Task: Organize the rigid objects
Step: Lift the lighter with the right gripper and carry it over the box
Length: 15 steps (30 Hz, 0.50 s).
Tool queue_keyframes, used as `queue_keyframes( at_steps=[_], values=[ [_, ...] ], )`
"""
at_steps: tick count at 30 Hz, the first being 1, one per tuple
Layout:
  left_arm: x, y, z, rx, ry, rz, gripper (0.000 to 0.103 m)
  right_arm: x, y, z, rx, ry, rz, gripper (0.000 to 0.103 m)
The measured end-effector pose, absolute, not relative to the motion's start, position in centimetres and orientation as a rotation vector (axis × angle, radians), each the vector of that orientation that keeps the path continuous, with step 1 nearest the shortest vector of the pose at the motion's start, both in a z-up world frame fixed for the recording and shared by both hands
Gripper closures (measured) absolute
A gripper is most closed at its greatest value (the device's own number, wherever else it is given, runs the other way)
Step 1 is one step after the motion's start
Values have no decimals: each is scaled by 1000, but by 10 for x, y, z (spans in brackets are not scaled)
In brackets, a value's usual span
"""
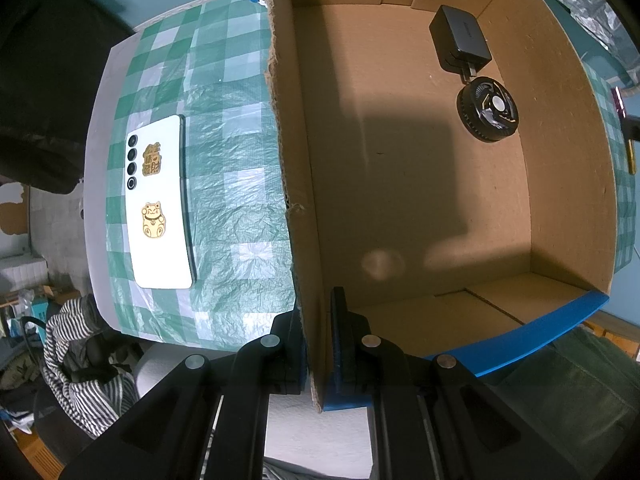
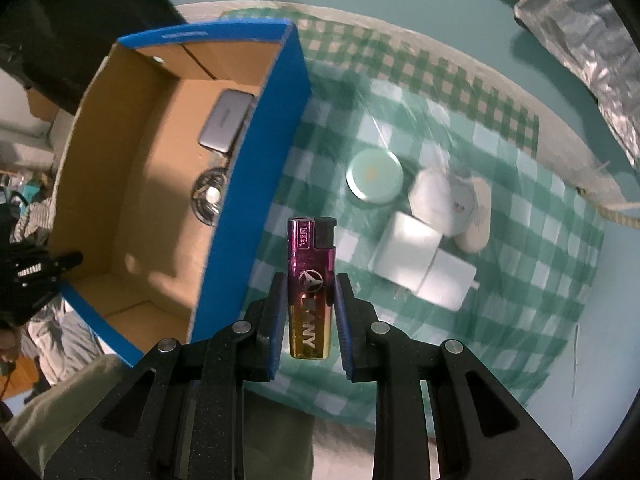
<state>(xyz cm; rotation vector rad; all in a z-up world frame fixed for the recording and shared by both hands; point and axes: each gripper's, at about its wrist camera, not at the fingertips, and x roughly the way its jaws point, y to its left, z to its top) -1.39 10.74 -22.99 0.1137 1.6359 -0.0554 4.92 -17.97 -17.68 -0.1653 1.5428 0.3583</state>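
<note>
1. Your right gripper [image 2: 308,292] clamps the lighter [image 2: 310,284], long axis running forward along the fingers.
2. The box [image 2: 256,184] opening lies left of it.
3. Your left gripper [image 1: 316,320] pinches the box wall.

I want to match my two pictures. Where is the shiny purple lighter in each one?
Left wrist view: lighter is a thin sliver at the far right edge, beyond the cardboard box wall.
Right wrist view: lighter at centre, upright, clamped by the right gripper.
Shared landmark: the cardboard box with blue outside.
</note>
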Motion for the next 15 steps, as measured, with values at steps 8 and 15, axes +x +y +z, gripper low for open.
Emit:
queue_keyframes(
  at_steps=[8, 15],
  values=[
    [-14, 108, -230, 116, 1636, -55, 94, 62, -152, -154, -217, 1505, 419, 81],
    [-14, 107, -230, 114, 1637, -55, 94, 78, -120, -141, -240, 1465, 475, 81]
  ],
)
